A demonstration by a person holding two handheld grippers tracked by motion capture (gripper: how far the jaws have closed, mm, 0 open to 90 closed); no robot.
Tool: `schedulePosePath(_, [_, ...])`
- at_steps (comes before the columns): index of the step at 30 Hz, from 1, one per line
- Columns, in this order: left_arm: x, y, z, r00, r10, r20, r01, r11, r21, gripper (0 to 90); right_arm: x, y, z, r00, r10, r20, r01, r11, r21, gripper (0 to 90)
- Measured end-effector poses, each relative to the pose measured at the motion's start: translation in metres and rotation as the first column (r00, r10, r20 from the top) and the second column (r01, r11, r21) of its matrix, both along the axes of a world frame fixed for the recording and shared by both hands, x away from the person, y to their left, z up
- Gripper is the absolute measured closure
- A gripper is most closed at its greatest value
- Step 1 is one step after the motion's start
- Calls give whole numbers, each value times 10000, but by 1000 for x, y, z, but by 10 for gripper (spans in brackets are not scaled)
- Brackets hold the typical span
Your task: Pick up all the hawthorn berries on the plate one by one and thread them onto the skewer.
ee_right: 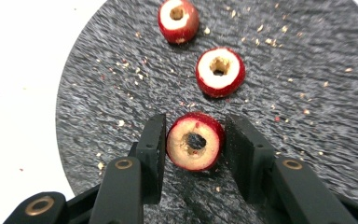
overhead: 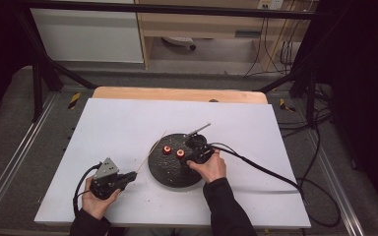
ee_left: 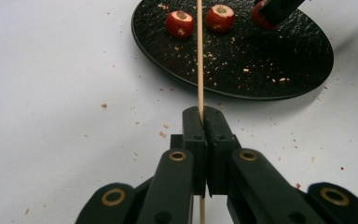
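A black round plate (overhead: 174,172) lies on the white table and carries three cored red fruits. Two of them (overhead: 167,149) (overhead: 180,153) sit side by side at the plate's far left. My right gripper (ee_right: 196,119) stands open over the plate (ee_right: 121,93), its jaws close on either side of the third fruit (ee_right: 196,147), which rests on the plate. My left gripper (ee_left: 204,112) is shut on a thin wooden skewer (ee_left: 199,56) that points toward the plate (ee_left: 261,70) and its fruits (ee_left: 179,23) (ee_left: 220,17). In the high view the left gripper (overhead: 133,176) is left of the plate and the right gripper (overhead: 195,145) is above its right side.
A slim metal tool (overhead: 198,130) lies at the plate's far rim. Crumbs are scattered on the plate and the white tabletop (overhead: 128,123). The right gripper's cable (overhead: 261,169) runs off to the right across the table. A wooden edge (overhead: 177,93) borders the far side.
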State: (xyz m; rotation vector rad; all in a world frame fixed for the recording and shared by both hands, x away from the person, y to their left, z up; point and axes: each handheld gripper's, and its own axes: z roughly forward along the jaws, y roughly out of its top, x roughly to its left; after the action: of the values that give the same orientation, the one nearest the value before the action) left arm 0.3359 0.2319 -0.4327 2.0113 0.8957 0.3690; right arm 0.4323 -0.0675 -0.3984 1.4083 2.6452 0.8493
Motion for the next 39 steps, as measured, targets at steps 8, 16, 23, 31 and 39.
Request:
schedulePosePath(8, [-2, -5, 0, 9999, -83, 103, 83, 10000, -13, 881, -6, -13, 12, 9992, -50, 401, 22, 9975, 705, 607])
schedulePosePath(16, [-3, -8, -1, 9998, -93, 146, 94, 9999, -57, 881, -13, -33, 13, 9941, -379, 1012, 213, 9869, 1600, 608])
schedulePosePath(23, [-5, -13, -2, 9999, -71, 136, 74, 9998, -172, 881, -22, -45, 13, 9831, -746, 1674, 264, 9614, 2737, 608])
schedulePosePath(31, [-5, -18, -1, 9999, 35, 125, -32, 9995, -304, 881, -31, -54, 10, 9652, -1461, 2169, 472, 9130, 4051, 608])
schedulePosePath(39, [-6, -27, 4, 9994, 116, 336, -103, 9992, -391, 881, -36, -62, 7, 9394, -2389, 2460, 708, 8371, 5425, 609])
